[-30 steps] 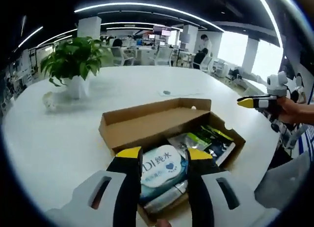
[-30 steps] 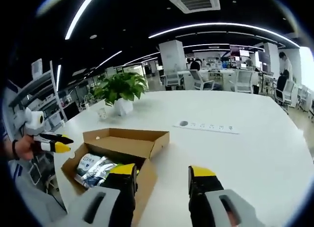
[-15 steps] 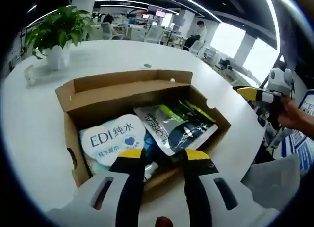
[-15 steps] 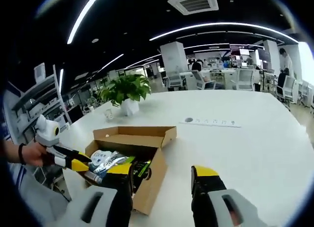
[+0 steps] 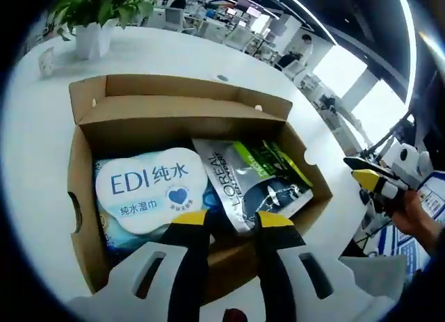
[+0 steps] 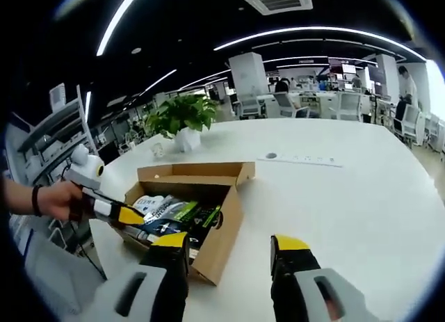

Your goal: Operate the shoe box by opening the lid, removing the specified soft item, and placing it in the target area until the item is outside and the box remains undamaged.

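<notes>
An open cardboard shoe box lies on the white table, its lid flap folded back on the far side. Inside, a white and blue EDI wipes pack lies beside a silver, black and green pouch. My left gripper is open just over the box's near wall, its yellow tips above the seam between pack and pouch. In the right gripper view the left gripper, held by a hand, reaches into the box. My right gripper is open over bare table beside the box, holding nothing.
A potted plant in a white pot and a small cup stand on the table beyond the box. A flat socket strip is set into the tabletop. Office desks and chairs fill the background. The right gripper hangs past the table edge.
My left gripper has come down and forward over the box, so the contents loom larger. The right gripper has shifted only slightly and stays open.
</notes>
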Tool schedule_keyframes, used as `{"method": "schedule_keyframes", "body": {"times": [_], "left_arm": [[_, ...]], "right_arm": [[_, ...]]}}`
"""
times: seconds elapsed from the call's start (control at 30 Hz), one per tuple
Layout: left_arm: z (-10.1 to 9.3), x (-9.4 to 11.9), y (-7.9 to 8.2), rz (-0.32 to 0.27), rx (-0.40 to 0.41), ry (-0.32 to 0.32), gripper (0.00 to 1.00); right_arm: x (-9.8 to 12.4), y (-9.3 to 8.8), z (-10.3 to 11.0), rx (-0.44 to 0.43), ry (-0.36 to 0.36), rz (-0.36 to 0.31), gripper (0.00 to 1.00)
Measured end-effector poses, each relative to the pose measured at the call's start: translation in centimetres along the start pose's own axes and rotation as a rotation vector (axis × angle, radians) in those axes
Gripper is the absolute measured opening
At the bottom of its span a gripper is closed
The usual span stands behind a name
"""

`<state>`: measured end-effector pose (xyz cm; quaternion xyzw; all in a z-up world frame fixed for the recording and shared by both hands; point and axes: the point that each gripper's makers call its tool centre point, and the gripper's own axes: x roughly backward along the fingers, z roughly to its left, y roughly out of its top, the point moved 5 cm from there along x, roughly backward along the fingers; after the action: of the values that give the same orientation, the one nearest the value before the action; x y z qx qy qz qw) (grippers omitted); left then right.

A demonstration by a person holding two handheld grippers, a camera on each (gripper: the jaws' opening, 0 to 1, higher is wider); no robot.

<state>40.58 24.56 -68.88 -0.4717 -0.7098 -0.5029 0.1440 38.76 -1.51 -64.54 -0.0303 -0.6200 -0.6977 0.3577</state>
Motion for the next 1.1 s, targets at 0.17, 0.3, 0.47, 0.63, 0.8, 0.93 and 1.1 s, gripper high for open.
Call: {"method": "schedule_keyframes", "body": {"times": [0.17, 0.3, 0.47, 0.63, 0.8, 0.93, 1.1], "left_arm": [[-0.1, -0.8, 0.1, 0.005, 0.117, -0.02, 0.12], [-0.3, -0.8, 0.1, 0.006, 0.147, -0.02, 0.08], [0.2, -0.5, 0.1, -0.016, 0.213, -0.031, 0.02], [0.1, -0.4, 0.1, -0.028, 0.22, -0.028, 0.01], [0.1, -0.3, 0.2, -0.034, 0.208, -0.017, 0.01], [0.2, -0.1, 0.1, -0.035, 0.198, -0.012, 0.0], [0.8, 0.4, 0.1, -0.032, 0.192, -0.005, 0.0]], "right_arm": [[0.0, -0.4, 0.2, -0.014, -0.002, 0.004, 0.43], [-0.1, -0.5, 0.8, -0.006, 0.005, 0.01, 0.42], [-0.2, -1.0, 0.5, -0.027, -0.002, 0.017, 0.42], [-0.3, -1.3, 0.9, -0.021, 0.005, 0.024, 0.41], [-0.5, -1.2, 1.1, -0.017, 0.016, 0.028, 0.4], [-0.6, -0.9, 1.5, -0.01, 0.027, 0.024, 0.39], [-1.1, -0.6, 2.1, -0.008, 0.045, 0.026, 0.38]]}}
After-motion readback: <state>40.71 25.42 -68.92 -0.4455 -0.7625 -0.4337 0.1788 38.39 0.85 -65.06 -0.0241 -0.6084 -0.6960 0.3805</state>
